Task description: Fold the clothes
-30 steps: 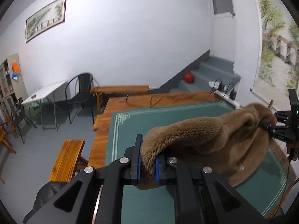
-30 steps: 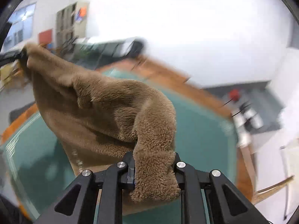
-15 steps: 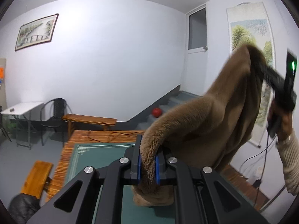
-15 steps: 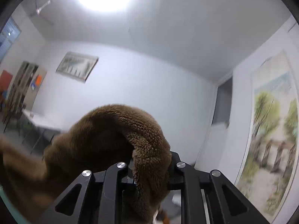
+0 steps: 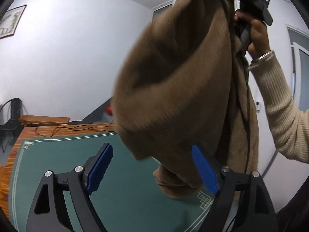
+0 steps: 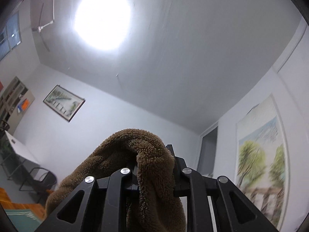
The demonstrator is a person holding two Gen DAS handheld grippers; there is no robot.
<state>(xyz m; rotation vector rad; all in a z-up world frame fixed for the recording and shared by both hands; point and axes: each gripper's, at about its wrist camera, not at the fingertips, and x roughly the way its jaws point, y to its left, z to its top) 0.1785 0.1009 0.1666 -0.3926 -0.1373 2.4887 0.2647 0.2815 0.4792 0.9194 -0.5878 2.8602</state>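
A brown fleece garment (image 5: 183, 81) hangs in the air from my right gripper (image 5: 251, 2), which a hand holds high at the top right of the left wrist view. In the right wrist view that gripper (image 6: 154, 164) points up at the ceiling, shut on a fold of the garment (image 6: 143, 154). My left gripper (image 5: 152, 166) is low over the green mat (image 5: 58, 164), and its jaws are opening. Its blue pads (image 5: 100, 168) stand wide apart. The garment's lower end dangles between them, close to the right pad, and neither pad presses on it.
The mat lies on a wooden table (image 5: 29, 133) with a thin cable (image 5: 73, 128) near its far edge. Beyond it stand a wooden bench (image 5: 44, 118), a black chair (image 5: 9, 119) and a red ball (image 5: 109, 109). A person's cream sleeve (image 5: 280, 106) fills the right side.
My left gripper has let go of the garment and spread its jaws wide. The right gripper has lifted the garment higher and tipped up toward the ceiling, so the cloth now hangs from it alone.
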